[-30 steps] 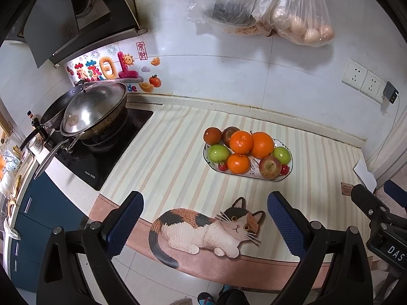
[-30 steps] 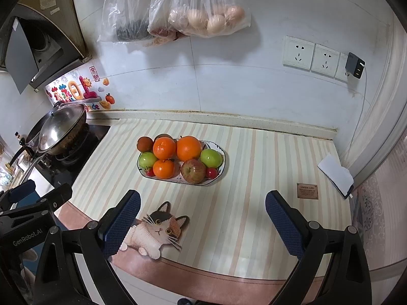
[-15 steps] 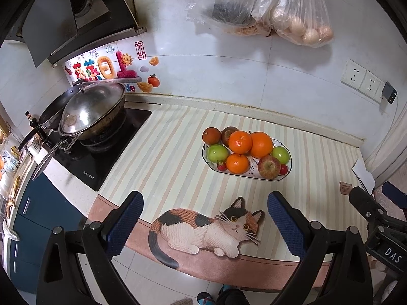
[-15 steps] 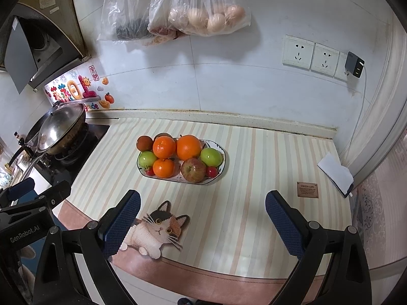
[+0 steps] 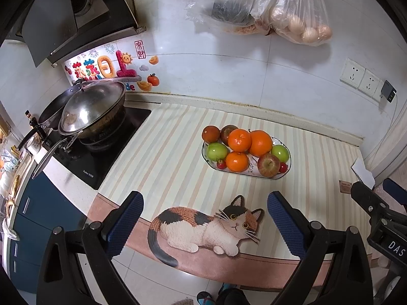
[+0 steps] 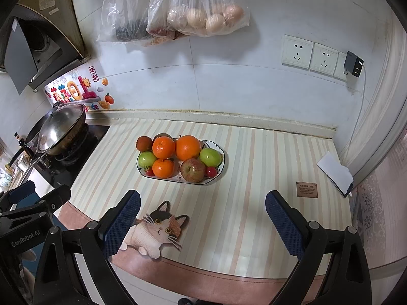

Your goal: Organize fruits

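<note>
A white oval plate (image 5: 286,174) (image 6: 221,166) sits mid-counter on a striped mat, piled with fruit: oranges (image 5: 260,143) (image 6: 188,147), green apples (image 5: 217,151) (image 6: 210,157), a red apple (image 5: 268,165) (image 6: 192,170), dark brown fruits (image 5: 210,134) and small red ones. My left gripper (image 5: 203,218) hangs open over the counter's front edge, above a cat picture, well short of the plate. My right gripper (image 6: 202,218) is open too, just as far back, with nothing between its fingers. Each gripper's body shows at the edge of the other's view.
A lidded wok (image 5: 92,109) (image 6: 61,127) stands on the black cooktop at the left. Plastic bags with eggs (image 5: 302,10) (image 6: 203,5) hang on the tiled wall. Wall sockets (image 6: 313,56) and a charger are at right, with a white paper (image 6: 334,171) and a small brown label (image 6: 307,189).
Both views have shifted only slightly; the grippers stay open and back from the plate. The fruit has not moved.
</note>
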The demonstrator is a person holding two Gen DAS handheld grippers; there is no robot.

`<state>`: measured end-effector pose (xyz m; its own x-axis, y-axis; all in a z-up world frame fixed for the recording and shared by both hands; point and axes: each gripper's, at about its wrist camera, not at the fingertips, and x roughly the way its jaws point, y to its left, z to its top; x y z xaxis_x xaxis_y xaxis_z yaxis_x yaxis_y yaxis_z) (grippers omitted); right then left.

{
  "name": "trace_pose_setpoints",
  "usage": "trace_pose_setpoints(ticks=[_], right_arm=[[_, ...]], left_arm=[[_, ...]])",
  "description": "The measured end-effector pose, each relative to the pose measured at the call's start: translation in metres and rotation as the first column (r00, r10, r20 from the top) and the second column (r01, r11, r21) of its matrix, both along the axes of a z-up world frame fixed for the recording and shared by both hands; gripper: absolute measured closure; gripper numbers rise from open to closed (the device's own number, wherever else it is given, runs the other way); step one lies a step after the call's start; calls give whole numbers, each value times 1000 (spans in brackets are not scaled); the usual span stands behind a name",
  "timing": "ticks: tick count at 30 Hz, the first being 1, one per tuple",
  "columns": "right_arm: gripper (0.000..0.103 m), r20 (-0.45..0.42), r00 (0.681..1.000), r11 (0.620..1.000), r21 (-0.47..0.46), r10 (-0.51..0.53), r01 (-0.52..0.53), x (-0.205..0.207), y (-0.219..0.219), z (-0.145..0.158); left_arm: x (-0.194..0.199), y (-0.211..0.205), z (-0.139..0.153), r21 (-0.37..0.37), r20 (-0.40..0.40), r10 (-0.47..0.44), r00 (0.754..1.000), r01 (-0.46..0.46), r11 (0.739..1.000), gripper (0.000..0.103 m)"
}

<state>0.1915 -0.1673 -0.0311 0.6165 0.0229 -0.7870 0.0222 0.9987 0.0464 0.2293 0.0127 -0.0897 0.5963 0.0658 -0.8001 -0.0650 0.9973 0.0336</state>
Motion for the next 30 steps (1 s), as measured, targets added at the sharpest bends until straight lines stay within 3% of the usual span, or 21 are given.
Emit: trace_pose_setpoints(ticks=[30], right_arm=[[2, 6, 1000, 1000, 1, 16, -16, 2, 2, 1]], left_arm=[[1, -1, 3, 0, 7, -25, 1000, 25, 1000, 3]])
